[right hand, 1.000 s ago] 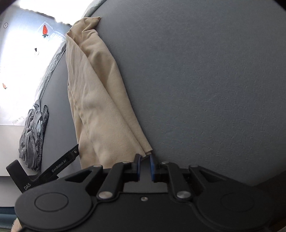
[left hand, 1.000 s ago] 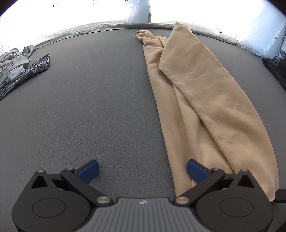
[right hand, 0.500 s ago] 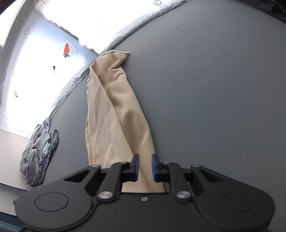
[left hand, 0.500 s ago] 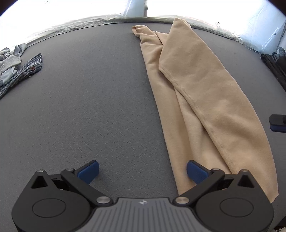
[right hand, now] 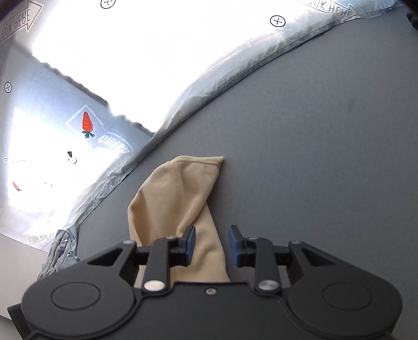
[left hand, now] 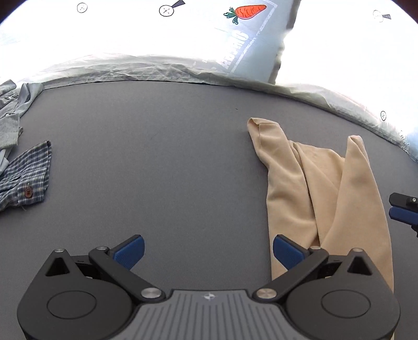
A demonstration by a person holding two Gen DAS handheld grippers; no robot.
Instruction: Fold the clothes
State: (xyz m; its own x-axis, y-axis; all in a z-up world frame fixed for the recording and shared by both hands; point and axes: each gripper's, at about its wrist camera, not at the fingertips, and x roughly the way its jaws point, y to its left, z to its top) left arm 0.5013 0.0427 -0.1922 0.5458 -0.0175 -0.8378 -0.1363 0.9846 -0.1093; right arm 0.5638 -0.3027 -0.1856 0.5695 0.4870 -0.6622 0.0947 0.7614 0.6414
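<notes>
— Left gripper (left hand: 207, 252)?
— Spread wide, blue pads far apart, gripping nothing. Hovering over bare grey table (left hand: 169, 162), right pad (left hand: 286, 252) just at the near left edge of the beige garment (left hand: 326, 188).

— And the garment itself?
— Lying on the table's right half, folded lengthwise into a long strip with loose overlapping layers. Far end bunched into two peaks, short of the table's far edge.

— Right gripper (right hand: 211, 244)?
— Partly parted, a moderate gap between the pads. Beige garment (right hand: 177, 193) showing in that gap and running under the left pad (right hand: 190, 244); no pinch visible, cloth not clamped. Cannot tell whether touching the fabric. Seen from the left wrist camera as a dark tip with a blue pad at the right border (left hand: 403, 211), just beside the garment's right edge.

— Anything else on the table?
— Plaid shirt (left hand: 24, 180) with a brown button at the far left, well apart from the beige piece. Grey clothing (left hand: 11, 109) heaped behind it. Beyond the far edge, crinkled pale sheeting (left hand: 156, 68) printed with a carrot (left hand: 247, 11).
</notes>
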